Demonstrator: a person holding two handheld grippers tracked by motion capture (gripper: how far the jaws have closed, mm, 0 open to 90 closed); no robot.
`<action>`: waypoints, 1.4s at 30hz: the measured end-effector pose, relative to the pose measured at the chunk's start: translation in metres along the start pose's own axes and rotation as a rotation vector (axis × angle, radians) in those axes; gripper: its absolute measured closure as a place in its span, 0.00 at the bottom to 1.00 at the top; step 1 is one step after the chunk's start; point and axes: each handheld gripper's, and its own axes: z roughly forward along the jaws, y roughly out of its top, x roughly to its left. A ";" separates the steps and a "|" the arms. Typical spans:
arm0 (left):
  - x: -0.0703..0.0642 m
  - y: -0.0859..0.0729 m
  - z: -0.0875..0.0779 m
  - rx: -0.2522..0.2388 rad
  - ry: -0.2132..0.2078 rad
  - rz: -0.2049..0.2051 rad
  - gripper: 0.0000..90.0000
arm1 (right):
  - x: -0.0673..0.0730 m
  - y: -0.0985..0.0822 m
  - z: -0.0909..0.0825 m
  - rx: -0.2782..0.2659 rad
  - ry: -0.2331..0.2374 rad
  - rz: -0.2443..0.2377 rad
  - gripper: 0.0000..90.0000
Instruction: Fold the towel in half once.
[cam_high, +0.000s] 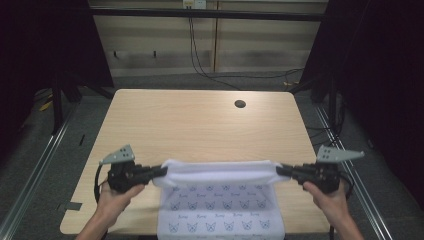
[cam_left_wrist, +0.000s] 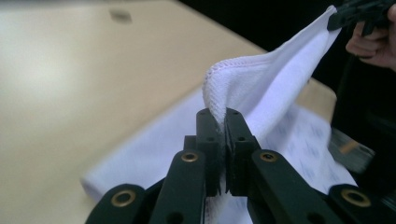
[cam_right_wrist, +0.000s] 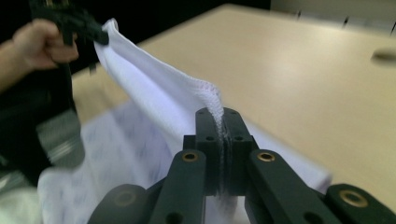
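Note:
A white cloth printed with small blue motifs lies at the near edge of the wooden table, its far edge lifted and stretched between both grippers. My left gripper is shut on the cloth's left corner. My right gripper is shut on the right corner. In the left gripper view the cloth runs up to the right gripper at top right. The right gripper view has the left gripper at top left, held by a hand.
A round cable hole sits in the table's far right part. Dark curtains and metal rails flank the table; cables trail on the floor behind it. The cloth's lower end hangs over the table's near edge.

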 end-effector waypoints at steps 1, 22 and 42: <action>-0.001 -0.010 0.003 0.042 -0.008 -0.022 0.96 | 0.006 -0.013 0.003 0.034 0.013 0.017 0.97; 0.000 -0.058 0.042 0.271 0.009 -0.026 0.97 | 0.014 -0.078 0.060 0.403 -0.028 0.063 0.97; 0.090 -0.011 0.072 0.158 0.218 -0.056 0.97 | -0.049 -0.033 0.125 0.344 -0.118 0.037 0.97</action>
